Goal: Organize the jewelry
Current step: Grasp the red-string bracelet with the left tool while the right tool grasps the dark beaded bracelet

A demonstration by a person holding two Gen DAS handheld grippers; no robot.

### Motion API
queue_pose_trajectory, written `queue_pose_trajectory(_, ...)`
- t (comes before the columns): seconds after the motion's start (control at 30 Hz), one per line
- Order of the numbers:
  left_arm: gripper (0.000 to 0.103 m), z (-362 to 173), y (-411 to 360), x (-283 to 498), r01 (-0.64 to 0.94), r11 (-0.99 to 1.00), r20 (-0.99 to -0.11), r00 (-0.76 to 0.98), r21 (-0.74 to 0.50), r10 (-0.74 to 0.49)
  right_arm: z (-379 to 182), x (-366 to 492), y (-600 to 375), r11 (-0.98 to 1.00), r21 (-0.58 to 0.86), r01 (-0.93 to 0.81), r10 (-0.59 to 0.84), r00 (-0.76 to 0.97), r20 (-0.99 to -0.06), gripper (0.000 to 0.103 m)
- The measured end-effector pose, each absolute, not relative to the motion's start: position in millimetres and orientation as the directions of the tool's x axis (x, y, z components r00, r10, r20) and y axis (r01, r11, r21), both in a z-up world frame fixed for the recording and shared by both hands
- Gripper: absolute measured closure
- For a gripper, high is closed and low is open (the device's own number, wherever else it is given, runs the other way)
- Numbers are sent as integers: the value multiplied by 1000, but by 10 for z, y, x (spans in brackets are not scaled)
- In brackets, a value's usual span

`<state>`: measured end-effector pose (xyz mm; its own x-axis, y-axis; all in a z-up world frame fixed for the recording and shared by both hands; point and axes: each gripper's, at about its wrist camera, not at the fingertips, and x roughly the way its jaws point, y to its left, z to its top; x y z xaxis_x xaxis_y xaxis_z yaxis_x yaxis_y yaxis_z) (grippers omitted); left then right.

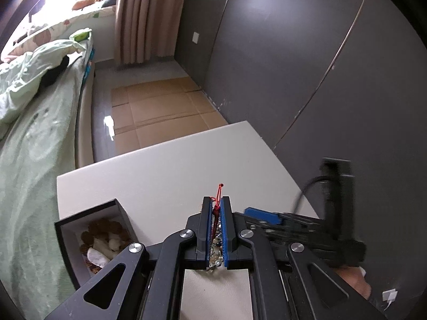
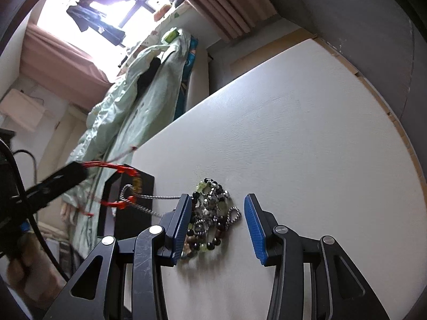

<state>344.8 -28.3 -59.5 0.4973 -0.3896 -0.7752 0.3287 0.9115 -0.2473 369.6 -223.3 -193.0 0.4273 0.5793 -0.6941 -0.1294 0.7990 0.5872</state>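
Meanwhile the left tongs (image 1: 216, 208) pinch a red cord bracelet (image 1: 216, 204), while the right tongs (image 2: 217, 213) stand apart around a bead pile (image 2: 210, 213) on the tabletop (image 2: 307, 146).

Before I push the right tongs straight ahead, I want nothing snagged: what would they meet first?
Most likely the bead pile on the table. It lies just ahead, between the open right tongs and hard against the left finger. Depth is unclear, but they would probably reach the beads first.

One black box (image 1: 92, 237) at lower left; one red cord bracelet (image 1: 216, 208); one heap of bead bracelets (image 2: 210, 216); two grippers: left gripper (image 1: 216, 229), right gripper (image 2: 217, 229).
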Motion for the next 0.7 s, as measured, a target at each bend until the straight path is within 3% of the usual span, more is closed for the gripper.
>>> queue_pose_trajectory(0.47,97,-509,154,3323,284,916,-736,547,-285,-399,-1954,3802,-1870,883,427,-193,468,431,-772,60)
queue_pose_trajectory(0.7,97,-730,15,3333,296,907,-770,486,-299,-413,-1935,3790,-1820,919,336,-204,393,451,-801,76)
